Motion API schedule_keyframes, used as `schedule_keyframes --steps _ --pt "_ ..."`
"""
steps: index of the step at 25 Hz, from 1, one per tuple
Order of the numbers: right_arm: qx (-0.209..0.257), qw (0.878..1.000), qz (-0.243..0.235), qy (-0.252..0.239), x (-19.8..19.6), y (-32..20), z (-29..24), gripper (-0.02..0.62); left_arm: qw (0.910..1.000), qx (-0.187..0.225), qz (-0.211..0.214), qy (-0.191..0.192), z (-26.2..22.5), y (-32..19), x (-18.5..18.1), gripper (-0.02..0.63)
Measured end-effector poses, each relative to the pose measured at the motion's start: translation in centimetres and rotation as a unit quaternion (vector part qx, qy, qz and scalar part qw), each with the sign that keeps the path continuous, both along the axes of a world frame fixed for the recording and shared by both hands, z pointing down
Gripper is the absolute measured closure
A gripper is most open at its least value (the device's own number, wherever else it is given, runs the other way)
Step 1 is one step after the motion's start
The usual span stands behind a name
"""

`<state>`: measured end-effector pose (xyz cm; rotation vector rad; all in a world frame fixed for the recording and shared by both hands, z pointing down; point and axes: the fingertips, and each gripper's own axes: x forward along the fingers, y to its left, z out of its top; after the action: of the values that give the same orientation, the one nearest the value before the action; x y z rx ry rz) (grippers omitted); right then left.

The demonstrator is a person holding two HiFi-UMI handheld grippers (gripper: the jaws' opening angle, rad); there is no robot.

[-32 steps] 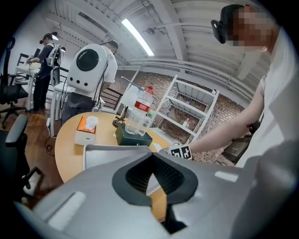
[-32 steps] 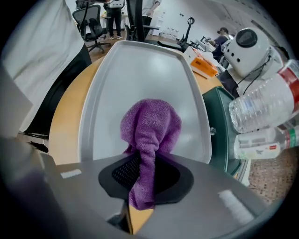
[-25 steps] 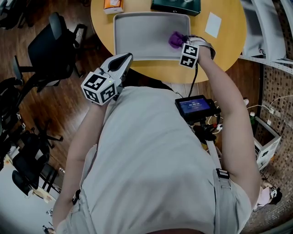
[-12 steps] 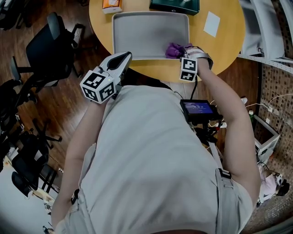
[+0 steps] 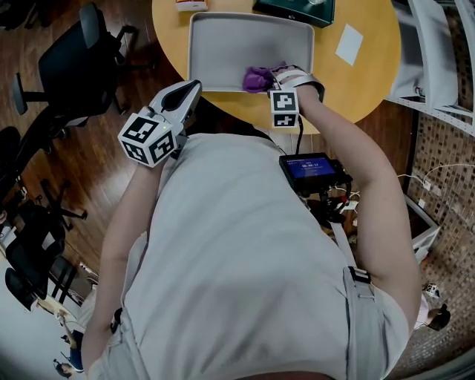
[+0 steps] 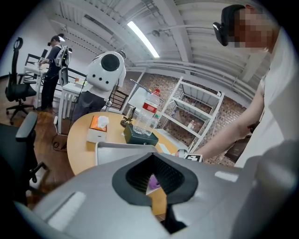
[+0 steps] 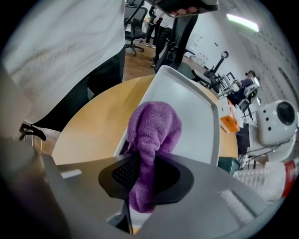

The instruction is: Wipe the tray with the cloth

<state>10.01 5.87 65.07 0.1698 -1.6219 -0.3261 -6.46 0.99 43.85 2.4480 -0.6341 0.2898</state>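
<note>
The grey tray lies on the round wooden table. A purple cloth rests on the tray's near rim, right of its middle. My right gripper is shut on the cloth; in the right gripper view the cloth hangs from between the jaws of the right gripper over the tray. My left gripper is shut and empty, held off the table's near left edge. The left gripper points towards the tray.
An orange tissue box and a dark green box with a plastic bottle stand behind the tray. A white paper lies at the right. Office chairs stand at the left, a metal shelf at the right.
My right gripper has slid the cloth leftward along the tray's near edge. The left gripper has stayed about where it was.
</note>
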Motion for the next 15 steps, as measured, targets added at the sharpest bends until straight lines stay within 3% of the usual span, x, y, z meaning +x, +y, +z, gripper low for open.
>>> schedule_keyframes --steps 6,15 --pt "-0.006 0.997 -0.08 -0.013 -6.6 -2.2 0.9 0.526 0.9987 -0.006 -0.051 -0.003 1.1 -0.4 -4.1 0.606" --pt "-0.02 0.988 -0.152 -0.021 -14.0 -5.1 2.9 0.526 0.9936 -0.022 -0.111 -0.004 4.0 -1.7 -10.5 0.606"
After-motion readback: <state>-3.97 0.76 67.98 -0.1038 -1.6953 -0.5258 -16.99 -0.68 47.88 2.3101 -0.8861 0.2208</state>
